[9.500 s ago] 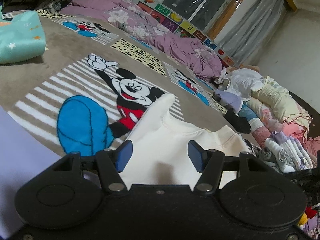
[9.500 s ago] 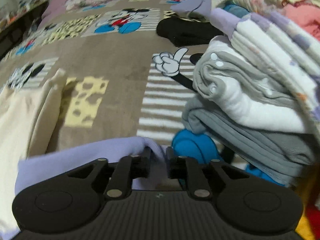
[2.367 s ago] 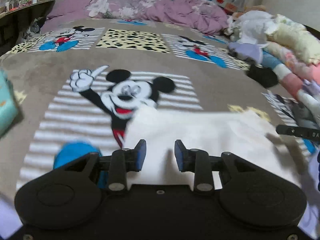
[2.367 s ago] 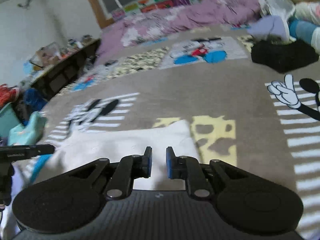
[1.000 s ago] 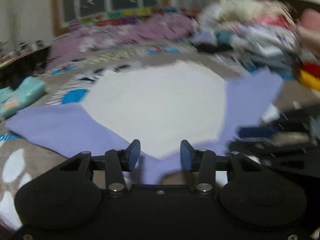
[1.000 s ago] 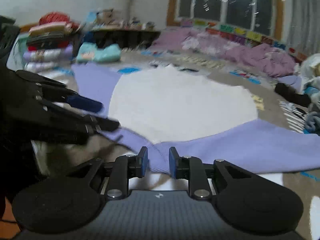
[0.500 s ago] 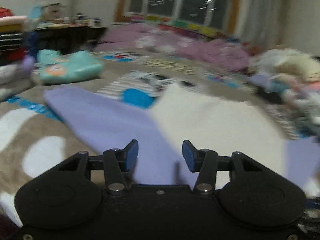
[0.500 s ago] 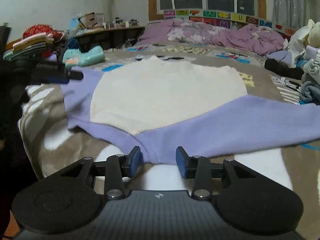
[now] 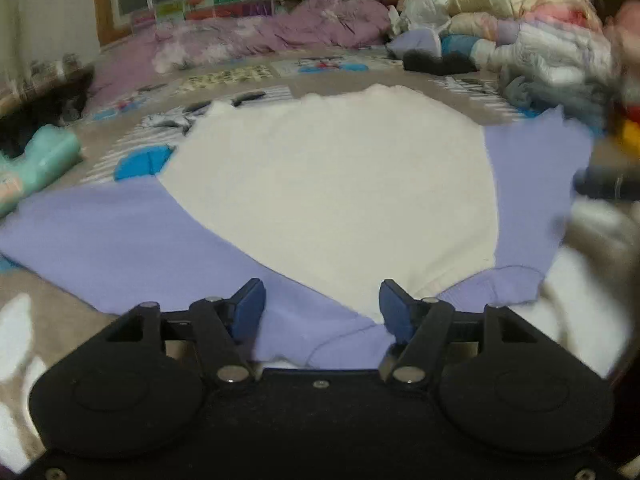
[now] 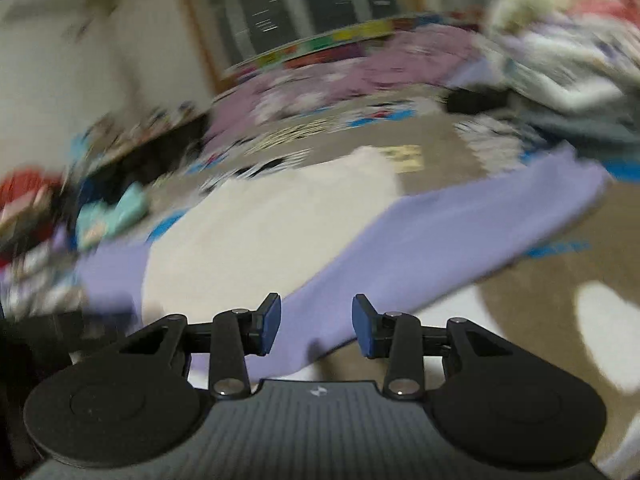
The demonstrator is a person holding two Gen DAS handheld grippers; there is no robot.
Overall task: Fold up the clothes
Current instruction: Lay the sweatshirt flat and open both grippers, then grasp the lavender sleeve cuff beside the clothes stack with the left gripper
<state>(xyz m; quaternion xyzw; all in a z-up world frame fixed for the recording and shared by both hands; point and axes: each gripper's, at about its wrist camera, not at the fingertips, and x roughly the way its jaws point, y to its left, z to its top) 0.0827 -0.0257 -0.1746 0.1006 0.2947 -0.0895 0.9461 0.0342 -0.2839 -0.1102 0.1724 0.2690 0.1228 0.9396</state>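
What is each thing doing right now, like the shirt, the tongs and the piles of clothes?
Shirt: spread flat on the blanket, cream body, purple sleeves out to both sides.
Left tongs: open, over the purple collar edge, gripping nothing.
Right tongs: open, above a purple sleeve, view blurred.
Teal garment: folded, lying apart from the shirt.
Clothes pile: heaped, unfolded.
Blanket: laid out under everything.

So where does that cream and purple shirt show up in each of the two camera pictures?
Left wrist view: the shirt fills the middle, spread flat just beyond the open jaws.
Right wrist view: the shirt runs across the centre, one purple sleeve stretching right; blurred.
Shared landmark: the teal garment, left of it in both.
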